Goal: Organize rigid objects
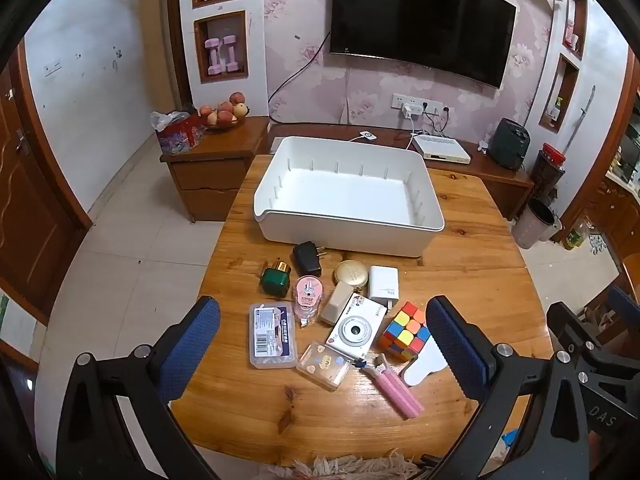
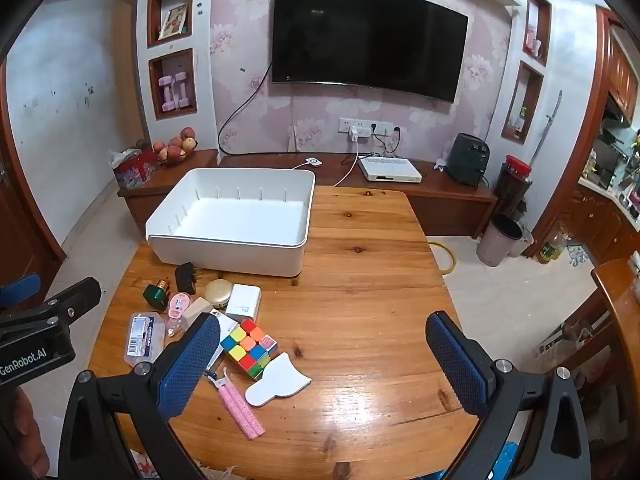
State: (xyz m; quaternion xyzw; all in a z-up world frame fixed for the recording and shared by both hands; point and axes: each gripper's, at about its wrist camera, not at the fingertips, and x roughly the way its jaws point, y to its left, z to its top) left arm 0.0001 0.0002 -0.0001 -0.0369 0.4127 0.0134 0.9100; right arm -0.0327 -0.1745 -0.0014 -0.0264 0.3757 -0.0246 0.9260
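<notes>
The left gripper [image 1: 324,344] stands with its blue-padded jaws spread as wide as they go, holding nothing, tilted down above the near half of the wooden table [image 1: 472,248]. The right gripper [image 2: 324,360] is likewise fully spread and empty, angled down over the table's bare right side.

In the right wrist view the left pad [image 2: 188,364] of that gripper covers most of the white camera [image 1: 356,326] and the clear case with stickers [image 1: 324,364], which show whole only in the left wrist view. The left gripper's right finger [image 1: 460,344] cuts off part of a flat white scraper-shaped piece [image 2: 278,380]. Print on the clear labelled box [image 1: 272,336] is too small to read.

The loose items cluster at the table's near left: a colour cube [image 1: 404,330], pink-handled clippers [image 1: 394,386], a white charger [image 1: 383,286], a round gold compact [image 1: 351,274], a black plug adapter [image 1: 307,258], a green bottle with gold cap [image 1: 276,280], a pink correction tape [image 1: 307,300] and a beige block [image 1: 336,308]. The cube touches the scraper piece's edge. Beyond them sits the empty white bin [image 1: 344,236], its front wall just behind the adapter and compact. The table's right half lies open to its rounded edge.
</notes>
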